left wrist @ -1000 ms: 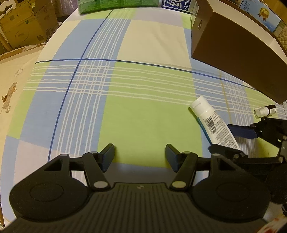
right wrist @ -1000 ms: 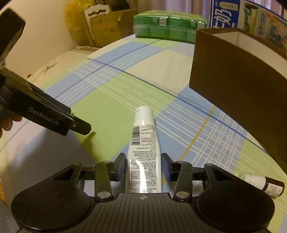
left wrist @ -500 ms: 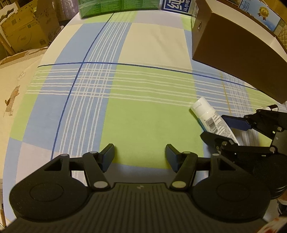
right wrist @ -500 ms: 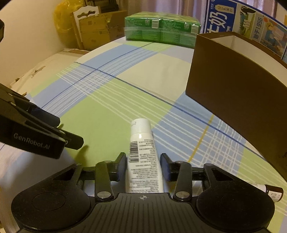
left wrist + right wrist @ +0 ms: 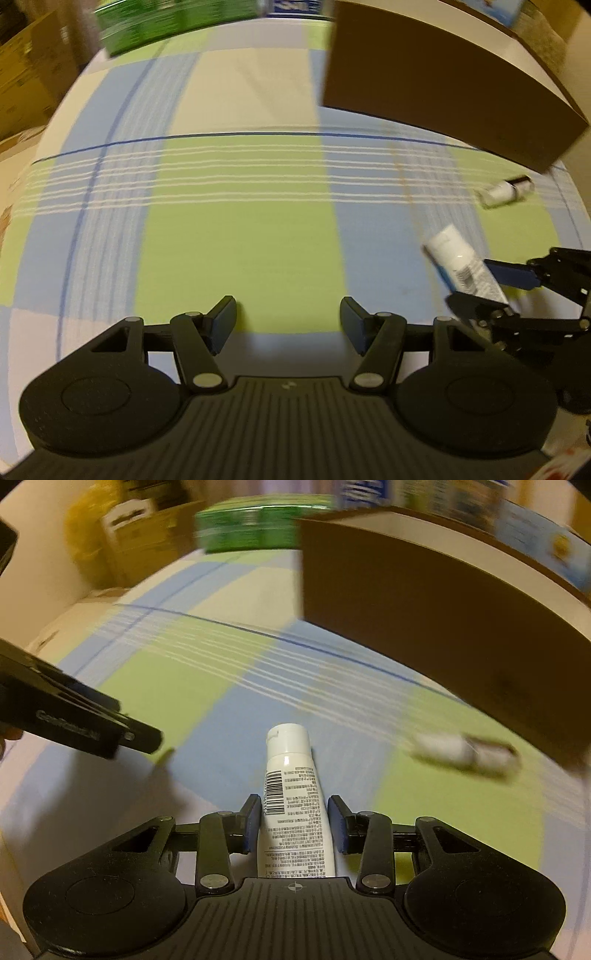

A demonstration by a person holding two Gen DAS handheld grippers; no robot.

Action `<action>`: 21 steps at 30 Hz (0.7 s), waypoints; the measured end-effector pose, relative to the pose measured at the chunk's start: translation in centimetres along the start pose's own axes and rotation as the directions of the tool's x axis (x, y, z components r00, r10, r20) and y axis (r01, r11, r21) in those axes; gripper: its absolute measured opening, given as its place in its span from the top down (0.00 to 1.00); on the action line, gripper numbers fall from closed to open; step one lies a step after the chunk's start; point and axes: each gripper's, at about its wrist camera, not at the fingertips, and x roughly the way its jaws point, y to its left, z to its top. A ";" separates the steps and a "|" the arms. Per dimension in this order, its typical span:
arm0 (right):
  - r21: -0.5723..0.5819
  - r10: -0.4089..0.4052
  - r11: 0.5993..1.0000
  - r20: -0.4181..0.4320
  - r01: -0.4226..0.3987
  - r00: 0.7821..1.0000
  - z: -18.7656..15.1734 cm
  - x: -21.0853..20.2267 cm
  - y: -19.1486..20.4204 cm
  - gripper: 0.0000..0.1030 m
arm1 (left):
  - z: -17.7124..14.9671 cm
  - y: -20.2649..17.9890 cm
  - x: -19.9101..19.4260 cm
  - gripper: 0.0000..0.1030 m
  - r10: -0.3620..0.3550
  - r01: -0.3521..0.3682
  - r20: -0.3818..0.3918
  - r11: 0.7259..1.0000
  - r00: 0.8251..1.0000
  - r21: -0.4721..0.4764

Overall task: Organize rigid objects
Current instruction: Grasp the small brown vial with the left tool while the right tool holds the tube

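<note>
Left wrist view: the left gripper [image 5: 288, 319] hovers over the checked tablecloth [image 5: 236, 236], jaws spread wide and empty; at the right, the right gripper [image 5: 491, 286] has the white tube [image 5: 460, 264] clamped, cap pointing far-left; a small bottle [image 5: 506, 190] lies farther off, near the brown box [image 5: 436, 81] (blurry, that one). Right wrist view: the right gripper [image 5: 294, 825] pinches the white tube [image 5: 291, 797] between both pads, cap forward; the small bottle [image 5: 465, 753] lies right, just before the brown box [image 5: 424, 620]; the left gripper [image 5: 146, 736] shows at left; green package [image 5: 243, 533] far.
</note>
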 end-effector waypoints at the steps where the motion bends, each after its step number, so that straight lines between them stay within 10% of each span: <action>1: 0.026 -0.016 1.000 -0.001 0.016 1.000 -0.5 -0.5 -0.7 0.65 | 0.0 -0.7 0.0 0.43 -0.011 0.011 0.000 1.000 1.000 0.018; 21: 0.422 -0.359 0.844 -0.019 0.332 0.933 -5.6 -6.6 -13.7 0.65 | 2.8 -14.4 2.4 0.44 -0.190 0.163 0.030 0.904 0.981 0.395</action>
